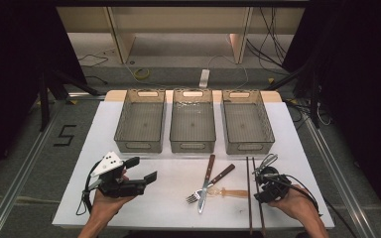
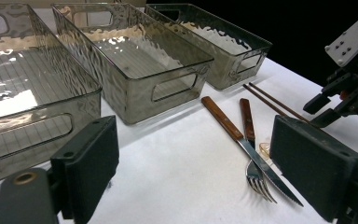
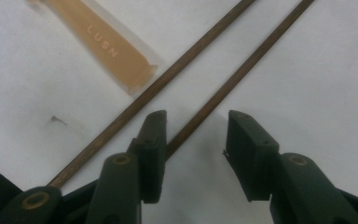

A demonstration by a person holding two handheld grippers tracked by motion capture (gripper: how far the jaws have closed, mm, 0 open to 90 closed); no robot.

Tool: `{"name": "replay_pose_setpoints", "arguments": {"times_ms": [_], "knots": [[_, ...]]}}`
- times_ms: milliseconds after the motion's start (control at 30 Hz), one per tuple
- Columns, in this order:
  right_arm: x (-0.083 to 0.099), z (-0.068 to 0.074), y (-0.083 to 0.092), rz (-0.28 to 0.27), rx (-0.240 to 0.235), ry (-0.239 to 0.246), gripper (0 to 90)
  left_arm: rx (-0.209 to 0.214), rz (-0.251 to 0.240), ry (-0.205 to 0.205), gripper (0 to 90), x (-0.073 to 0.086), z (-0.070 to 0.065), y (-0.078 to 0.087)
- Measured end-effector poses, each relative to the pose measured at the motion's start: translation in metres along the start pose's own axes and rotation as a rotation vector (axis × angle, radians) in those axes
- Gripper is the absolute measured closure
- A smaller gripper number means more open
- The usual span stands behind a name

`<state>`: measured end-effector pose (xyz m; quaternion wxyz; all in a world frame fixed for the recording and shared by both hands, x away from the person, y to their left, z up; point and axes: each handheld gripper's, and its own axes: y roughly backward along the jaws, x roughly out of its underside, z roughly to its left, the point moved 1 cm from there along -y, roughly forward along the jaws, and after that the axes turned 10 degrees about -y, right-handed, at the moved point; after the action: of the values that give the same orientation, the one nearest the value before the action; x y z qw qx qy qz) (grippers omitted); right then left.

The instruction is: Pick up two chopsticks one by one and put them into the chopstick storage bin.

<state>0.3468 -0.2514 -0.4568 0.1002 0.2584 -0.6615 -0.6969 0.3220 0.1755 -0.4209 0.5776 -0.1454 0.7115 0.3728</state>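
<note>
Two thin dark wooden chopsticks lie side by side on the white table at the right. My right gripper points down at them, open. In the right gripper view, the nearer chopstick runs in between the pads of this gripper, close beside the left pad, and the other chopstick lies outside that pad. My left gripper is held at the left, open with nothing between its pads.
A wood-handled knife and fork lie crossed at the table's middle, with a translucent amber utensil beside them. Three clear grey bins stand in a row at the back.
</note>
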Motion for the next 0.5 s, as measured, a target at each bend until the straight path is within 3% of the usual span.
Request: {"name": "replay_pose_setpoints", "arguments": {"times_ms": [267, 500], "knots": [[0.0, 0.0037, -0.0049, 0.04, -0.024, 0.009, 65.5, -0.005, 0.004, 0.001, 15.2, 0.0003, 0.0004, -0.0001], [0.0001, 0.004, -0.0047, 0.053, 0.002, 0.02, 70.6, -0.005, 0.007, 0.004, 15.2, 0.0003, 0.0007, -0.0008]]}}
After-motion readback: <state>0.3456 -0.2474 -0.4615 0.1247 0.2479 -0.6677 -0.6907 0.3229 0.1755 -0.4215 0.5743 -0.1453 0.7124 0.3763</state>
